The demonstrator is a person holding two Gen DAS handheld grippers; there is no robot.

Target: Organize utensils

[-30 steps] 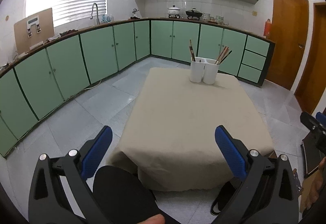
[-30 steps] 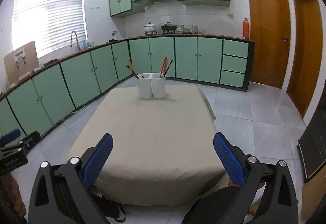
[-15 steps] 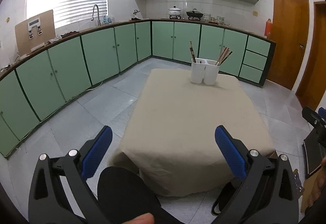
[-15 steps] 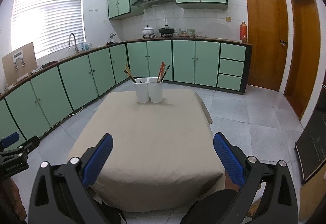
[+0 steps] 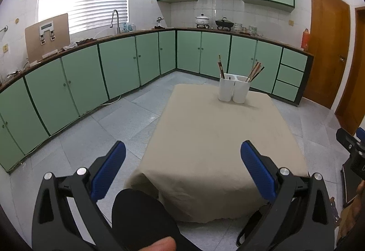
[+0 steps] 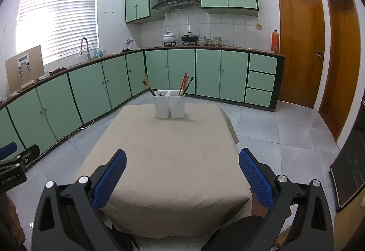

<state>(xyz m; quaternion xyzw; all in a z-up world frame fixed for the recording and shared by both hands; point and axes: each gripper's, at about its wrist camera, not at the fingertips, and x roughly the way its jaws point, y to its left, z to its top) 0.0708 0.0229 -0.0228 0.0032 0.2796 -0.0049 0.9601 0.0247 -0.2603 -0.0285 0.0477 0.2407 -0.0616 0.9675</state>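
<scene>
Both grippers' fingers wide and empty, risking toppling the white twin-cup plastic holder of leaning wooden chopsticks at the cloth-covered desk's far edge.

Daylight enters through blinds on window, blown out to white glare in both views. Room evenly bright, walls slightly washed. Soft shadow right of white holder on tablecloth. Heavy fisheye: counter line bows, black vignette in corners. Focus sharp centre, softer toward rim.
</scene>
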